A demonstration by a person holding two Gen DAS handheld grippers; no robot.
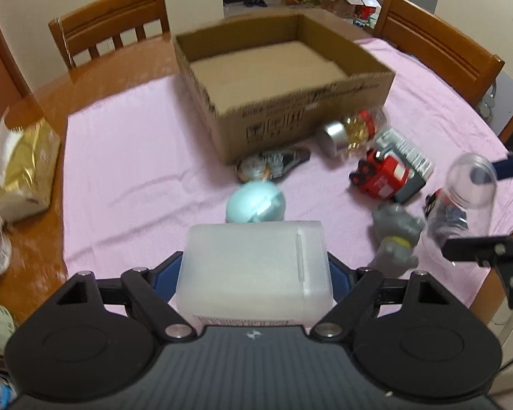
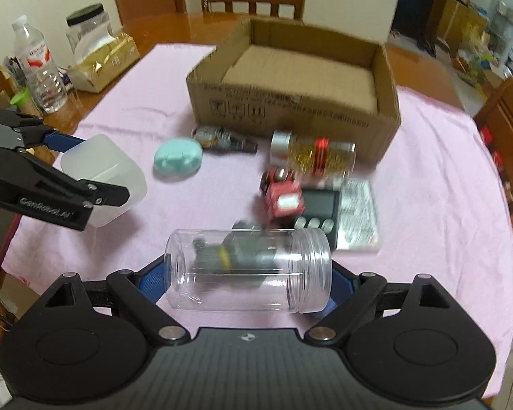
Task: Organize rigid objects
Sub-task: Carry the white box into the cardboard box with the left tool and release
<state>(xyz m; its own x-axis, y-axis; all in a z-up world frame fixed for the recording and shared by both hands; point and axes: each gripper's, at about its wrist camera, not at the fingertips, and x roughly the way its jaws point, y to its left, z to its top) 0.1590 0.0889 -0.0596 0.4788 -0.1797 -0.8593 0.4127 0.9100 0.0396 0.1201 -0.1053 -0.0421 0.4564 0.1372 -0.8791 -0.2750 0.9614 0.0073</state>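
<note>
The left tongs (image 1: 254,273) clench a frosted white box (image 1: 254,266) above the pink-clothed worktop (image 1: 136,171). The right tongs (image 2: 249,278) grasp a clear empty jar (image 2: 249,270) lying crosswise. Farther off, toys lie scattered before the open cardboard box (image 2: 290,116).

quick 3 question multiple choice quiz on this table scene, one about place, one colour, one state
1. Where is the cardboard box?
A. beyond the loose items on the pink cloth
B. on a chair
C. on the floor

2. What colour is the toy truck?
A. green
B. red
C. yellow

3. What does the right claw hold?
A. nothing
B. a spoon
C. a clear jar

Key: 1 A, the box stands at the far side of the cloth, behind the toys. 2 B, its body is plainly red. 3 C, both pads press the jar's ends, lying crosswise.
</note>
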